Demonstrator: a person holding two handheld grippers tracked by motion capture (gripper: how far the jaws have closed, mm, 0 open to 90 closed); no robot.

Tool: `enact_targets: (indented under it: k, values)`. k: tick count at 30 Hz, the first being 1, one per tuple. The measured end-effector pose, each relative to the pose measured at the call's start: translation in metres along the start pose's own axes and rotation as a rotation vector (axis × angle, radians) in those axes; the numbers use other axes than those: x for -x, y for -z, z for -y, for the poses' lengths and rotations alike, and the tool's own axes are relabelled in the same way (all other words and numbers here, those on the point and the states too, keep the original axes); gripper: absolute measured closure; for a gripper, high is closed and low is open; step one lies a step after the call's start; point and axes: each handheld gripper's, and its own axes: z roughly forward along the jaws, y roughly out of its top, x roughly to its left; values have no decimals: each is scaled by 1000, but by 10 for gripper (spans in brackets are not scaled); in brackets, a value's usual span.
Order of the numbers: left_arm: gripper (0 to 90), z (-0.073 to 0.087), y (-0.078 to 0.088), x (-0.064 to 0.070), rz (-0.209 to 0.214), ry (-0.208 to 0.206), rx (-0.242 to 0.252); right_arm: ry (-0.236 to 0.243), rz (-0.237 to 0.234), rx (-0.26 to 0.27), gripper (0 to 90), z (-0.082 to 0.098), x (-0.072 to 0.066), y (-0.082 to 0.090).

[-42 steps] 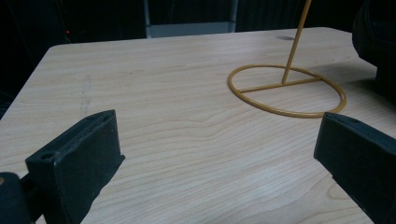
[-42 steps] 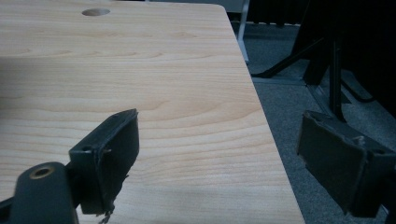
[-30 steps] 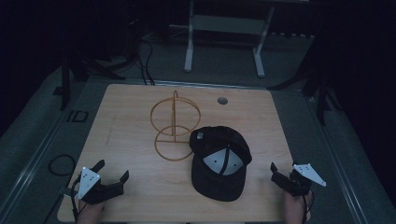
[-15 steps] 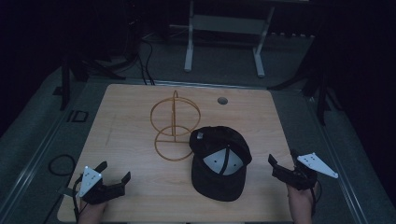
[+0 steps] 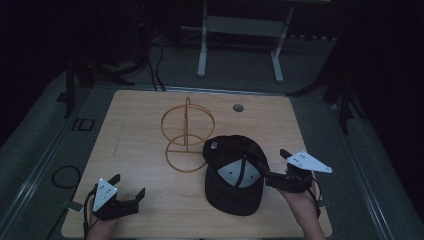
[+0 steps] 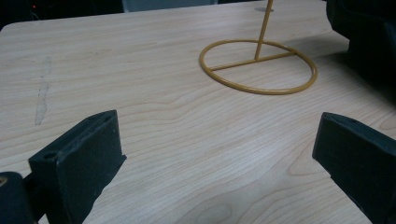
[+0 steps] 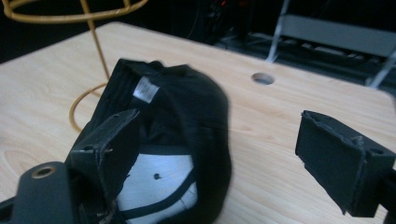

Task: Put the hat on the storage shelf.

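The cap (image 5: 235,175) lies upturned near the tabletop's (image 5: 140,125) front edge; right tongs (image 5: 276,174) gape wide at its rim, left tongs (image 5: 131,188) wide and idle; a shallow bite could slide it into the stand (image 5: 187,135).

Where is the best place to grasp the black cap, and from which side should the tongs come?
Probably the raised side rim of the black cap, from the right: it lies upside down with its opening up, so the open right tongs beside it can straddle that thin edge.

The right gripper (image 5: 274,167) has moved in from the tabletop's (image 5: 140,140) edge to the black cap (image 5: 235,172), apparently touching its rim, jaws apart.
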Motion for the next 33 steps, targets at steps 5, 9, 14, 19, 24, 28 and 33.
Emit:
enact_targets:
  k: [5, 9, 14, 19, 24, 28, 33]
  values:
    - [17, 0, 1, -1, -2, -2, 0, 1, 30, -78, 173, 0, -6, -31]
    - [17, 0, 1, -2, -4, 4, 0, 6, 62, -154, 225, 6, -8, -50]
    - [17, 0, 0, -2, 5, 0, -5, 18, 115, -203, 441, 11, -9, -60]
    - [17, 0, 0, -2, 8, 0, -6, 83, 195, -254, 821, 12, -11, -68]
    - [17, 0, 0, -3, 5, 9, -4, 64, 206, -221, 884, 11, -10, -68]
    - [17, 0, 0, -3, 7, 9, -6, 65, 198, -200, 885, 6, -14, -65]
    - [17, 0, 0, -2, 14, 7, -8, 74, 167, -163, 887, -6, -19, -57]
